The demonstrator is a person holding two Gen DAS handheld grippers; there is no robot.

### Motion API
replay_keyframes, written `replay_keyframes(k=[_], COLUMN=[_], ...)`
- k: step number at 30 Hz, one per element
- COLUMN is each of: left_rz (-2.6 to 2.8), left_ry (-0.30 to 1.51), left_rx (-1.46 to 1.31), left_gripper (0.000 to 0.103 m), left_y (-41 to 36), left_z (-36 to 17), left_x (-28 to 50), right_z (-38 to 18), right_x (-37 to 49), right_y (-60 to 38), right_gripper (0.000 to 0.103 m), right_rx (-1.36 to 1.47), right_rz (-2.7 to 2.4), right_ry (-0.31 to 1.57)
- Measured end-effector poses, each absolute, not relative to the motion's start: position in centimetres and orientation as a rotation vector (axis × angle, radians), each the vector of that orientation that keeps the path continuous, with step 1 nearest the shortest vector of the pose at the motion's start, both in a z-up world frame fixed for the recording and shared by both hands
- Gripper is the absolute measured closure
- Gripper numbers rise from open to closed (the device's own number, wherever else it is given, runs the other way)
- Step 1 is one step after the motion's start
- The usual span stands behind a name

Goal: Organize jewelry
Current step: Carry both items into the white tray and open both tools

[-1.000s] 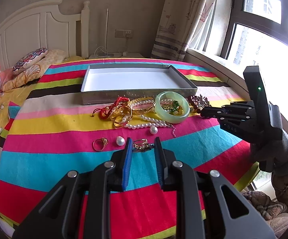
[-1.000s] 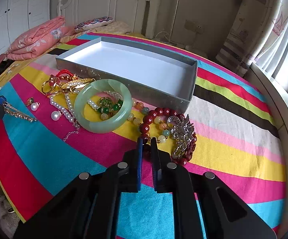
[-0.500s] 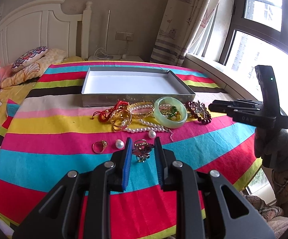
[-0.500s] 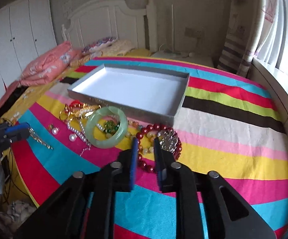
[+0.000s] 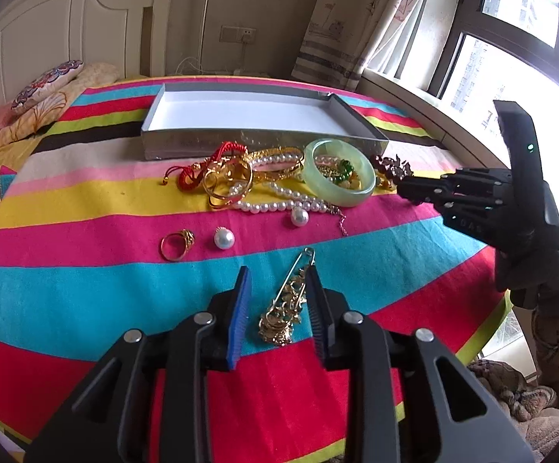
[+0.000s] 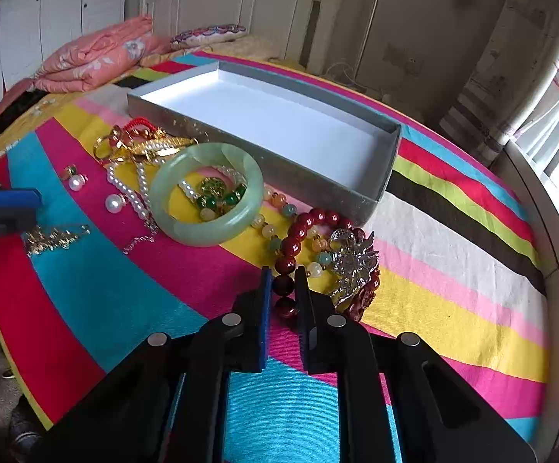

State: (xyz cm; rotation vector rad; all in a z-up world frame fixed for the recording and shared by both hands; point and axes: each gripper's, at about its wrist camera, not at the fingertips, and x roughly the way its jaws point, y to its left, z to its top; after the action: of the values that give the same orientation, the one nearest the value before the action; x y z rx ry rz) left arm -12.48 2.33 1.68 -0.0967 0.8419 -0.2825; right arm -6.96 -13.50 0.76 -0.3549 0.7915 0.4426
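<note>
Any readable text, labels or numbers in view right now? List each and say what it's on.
"DAS": pale letters on the side of the right hand-held gripper, left wrist view; small and faint, so this reading is uncertain.
Curtain: printed drawings with tiny lettering, too small to read.
Tray, jade bangle, red bead bracelet, brooch: no text visible.

White carved wooden headboard against beige wall; patterned cream curtain beside dark-framed window, daylight bright; folded salmon-pink quilt; white wardrobe doors.
</note>
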Motion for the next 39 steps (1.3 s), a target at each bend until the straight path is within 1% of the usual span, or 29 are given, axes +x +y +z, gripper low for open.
replay_keyframes(k=[2, 3, 4, 5, 6, 7, 8, 9, 10, 16, 20, 24, 27, 30, 34, 39], left_rz=[-0.294, -0.296, -0.308, -0.317, -0.319, -0.312, -0.300, -0.283, -0.280, -0.307, -0.322, -0.312, -0.291, -0.269, -0.191, -0.113], left_ry=[0.875, 0.862, 0.861, 0.862, 0.861, 0.858, 0.854, 0.851, 0.852, 0.835, 0.776, 0.732, 0.721, 0.744, 0.784, 0.838], left_rx=[-0.087, -0.068, -0.055, -0.041, -0.017, 0.019, 0.060, 0.104, 0.133, 0.145, 0.080, 0.026, 0.006, -0.021, -0.029, -0.091], left_gripper=[0.064, 0.060, 0.052, 0.048, 0.047, 0.048, 0.054, 0.079, 0.088, 0.088, 0.088, 0.088, 0.088, 0.088, 0.088, 0.088], left_y=[2.0, 1.7, 1.3, 1.0, 0.6, 0.1, -0.5, -1.1, -1.5, -2.0, -1.1, -0.2, 0.1, -0.2, 0.0, 1.0], left_z=[0.9, 0.8, 0.7, 0.6, 0.6, 0.4, 0.3, 0.3, 0.3, 1.2, 4.2, 7.6, 9.3, 9.8, 8.9, 7.8], left_x=[-12.0, -12.1, -12.2, -12.2, -12.3, -12.3, -12.3, -12.2, -12.2, -12.4, -12.6, -10.8, -7.9, -4.1, 1.2, 6.6], right_z=[1.8, 2.4, 3.0, 3.7, 4.5, 5.2, 5.9, 6.5, 7.1, 10.7, 12.7, 13.6, 13.3, 12.4, 10.8, 9.1], right_x=[-7.2, -7.3, -7.3, -7.3, -7.2, -7.0, -6.9, -6.7, -6.5, -6.3, -6.7, -6.0, -4.3, -2.1, 1.1, 5.3], right_y=[-14.2, -14.5, -14.8, -15.2, -15.7, -16.2, -16.6, -16.9, -17.2, -18.3, -18.3, -17.6, -16.7, -15.0, -12.3, -9.9], right_gripper=[0.090, 0.090, 0.090, 0.090, 0.090, 0.090, 0.090, 0.090, 0.090, 0.090, 0.090, 0.090, 0.090, 0.090, 0.090, 0.090], right_rx=[-0.307, -0.277, -0.246, -0.212, -0.174, -0.135, -0.098, -0.070, -0.042, 0.048, 0.049, 0.024, 0.018, 0.007, -0.016, 0.071], right_rz=[0.452, 0.461, 0.469, 0.478, 0.488, 0.502, 0.515, 0.525, 0.538, 0.570, 0.574, 0.559, 0.549, 0.544, 0.520, 0.564], right_ry=[0.766, 0.752, 0.741, 0.730, 0.718, 0.710, 0.702, 0.695, 0.688, 0.619, 0.576, 0.559, 0.582, 0.614, 0.658, 0.739])
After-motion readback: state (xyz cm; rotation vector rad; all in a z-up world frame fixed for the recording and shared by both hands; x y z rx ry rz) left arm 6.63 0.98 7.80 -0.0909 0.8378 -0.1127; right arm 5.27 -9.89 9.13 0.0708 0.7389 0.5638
